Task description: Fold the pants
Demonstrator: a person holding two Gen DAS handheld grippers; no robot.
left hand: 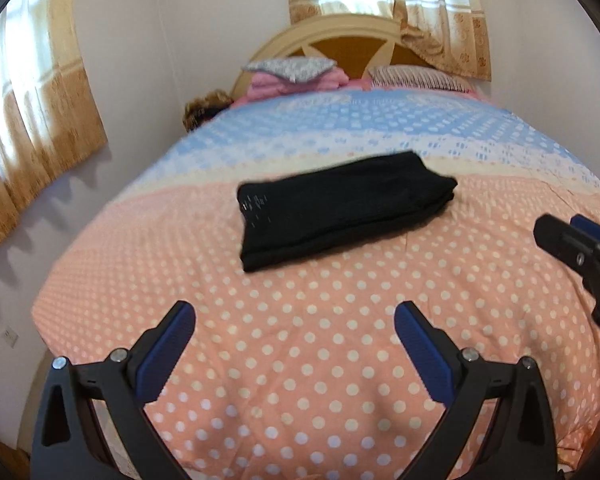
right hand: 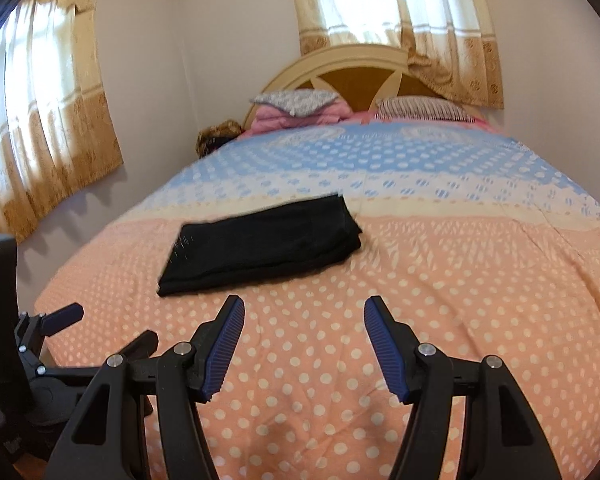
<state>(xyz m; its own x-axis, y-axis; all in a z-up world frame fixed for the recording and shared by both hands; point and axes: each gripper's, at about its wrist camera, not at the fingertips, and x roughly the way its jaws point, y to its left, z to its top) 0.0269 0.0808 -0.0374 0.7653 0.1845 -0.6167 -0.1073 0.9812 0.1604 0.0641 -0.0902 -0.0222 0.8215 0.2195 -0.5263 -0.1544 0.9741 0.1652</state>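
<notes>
The black pants (left hand: 346,210) lie folded in the middle of the frame on the dotted bedspread (left hand: 300,352), so left gripper (left hand: 294,350) and right gripper (right hand: 304,346) hang below them, spread wide and empty, the folding apparently done

Bed (left hand: 300,360): covered by a spread, peach with white dots near the camera, pale blue with white dots farther off.

Pants (left hand: 340,208): black, folded into a flat compact rectangle, lying on the peach part of the spread, touching neither gripper.

Left gripper (left hand: 296,312): foreground, jaws wide apart with blue ribbed pads, nothing between them, above bare spread and well short of the pants.

Right gripper (left hand: 576,248): partly visible at the right edge, black with a blue pad, clear of the pants.

Headboard (left hand: 340,36): cream arch with brown panels.

Pillows (left hand: 416,78): striped and pink, below the headboard.

Curtains (left hand: 32,120): tan, at left and behind the bed.
</notes>
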